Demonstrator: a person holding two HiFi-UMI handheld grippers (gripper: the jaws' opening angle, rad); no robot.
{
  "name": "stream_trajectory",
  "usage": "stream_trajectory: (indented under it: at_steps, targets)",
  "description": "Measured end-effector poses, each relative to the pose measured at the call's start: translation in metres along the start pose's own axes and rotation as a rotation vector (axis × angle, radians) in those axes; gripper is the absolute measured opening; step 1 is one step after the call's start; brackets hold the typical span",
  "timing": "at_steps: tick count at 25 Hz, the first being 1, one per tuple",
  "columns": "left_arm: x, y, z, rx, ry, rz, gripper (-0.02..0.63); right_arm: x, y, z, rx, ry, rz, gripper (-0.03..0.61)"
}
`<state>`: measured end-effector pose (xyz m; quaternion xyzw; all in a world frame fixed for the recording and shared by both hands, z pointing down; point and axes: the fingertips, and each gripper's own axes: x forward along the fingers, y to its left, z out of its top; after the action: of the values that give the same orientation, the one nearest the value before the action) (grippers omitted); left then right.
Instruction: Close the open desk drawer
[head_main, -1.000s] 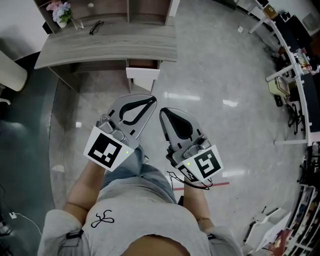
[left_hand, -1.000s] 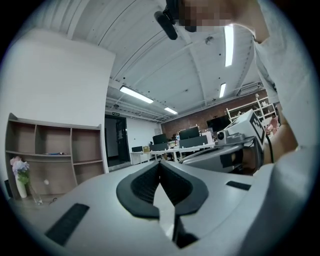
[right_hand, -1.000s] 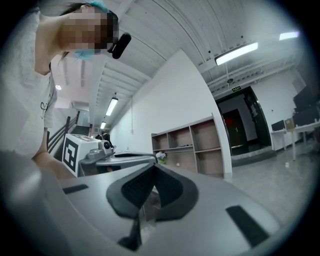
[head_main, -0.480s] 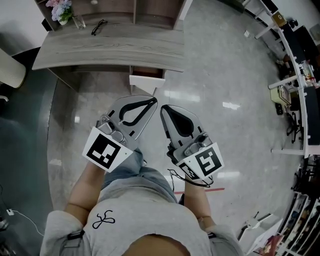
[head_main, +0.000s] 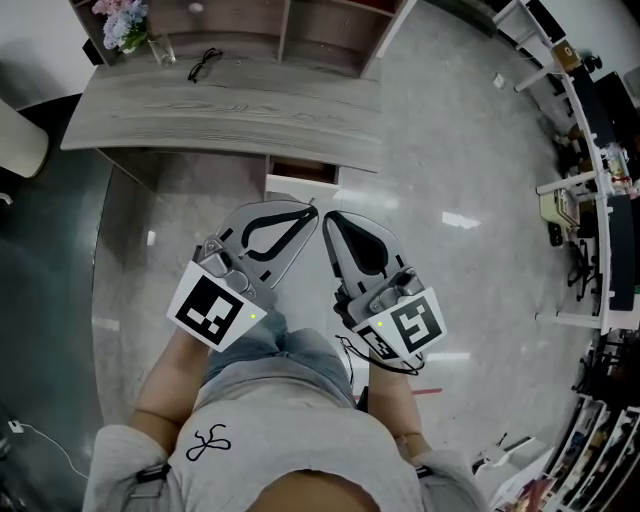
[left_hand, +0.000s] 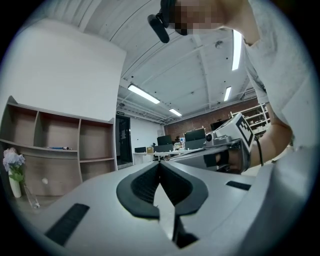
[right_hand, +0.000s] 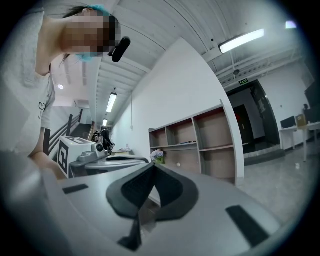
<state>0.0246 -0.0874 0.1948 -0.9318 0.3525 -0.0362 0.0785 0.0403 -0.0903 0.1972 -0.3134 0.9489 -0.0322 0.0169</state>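
Note:
The grey wooden desk (head_main: 220, 110) runs across the top of the head view. Its open drawer (head_main: 301, 185) sticks out below the front edge, with a white front and a brown inside. My left gripper (head_main: 311, 210) and right gripper (head_main: 326, 218) are held side by side just short of the drawer front, tips pointing at it, not touching it. Both are shut and hold nothing. In the left gripper view the left gripper (left_hand: 160, 163) has its jaws pressed together; the right gripper (right_hand: 152, 166) shows the same in its own view.
A pair of glasses (head_main: 205, 62) and a vase of flowers (head_main: 125, 25) stand on the desk, with a wooden shelf unit (head_main: 290, 20) behind. White desks with clutter (head_main: 590, 150) line the right side. The floor is glossy grey tile (head_main: 460, 300).
The desk and drawer have come lower in the head view, nearer to the gripper tips. Both grippers stay shut and side by side.

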Motion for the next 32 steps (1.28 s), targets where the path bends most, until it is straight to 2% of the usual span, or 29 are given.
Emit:
stream_trajectory:
  at_steps: [10,24,32]
  targets:
    - [0.018,0.015,-0.036,-0.032,0.019,-0.021,0.011,0.016,-0.027,-0.019,-0.002,0.011,-0.027,0.008]
    - [0.059,0.022,-0.092,-0.118,0.059,-0.006,0.011,0.019,-0.072,-0.065,-0.037,0.016,0.005,0.008]
    - [0.066,0.026,-0.127,-0.115,0.050,-0.012,0.011,0.031,-0.089,-0.103,-0.019,0.016,-0.010,0.008]
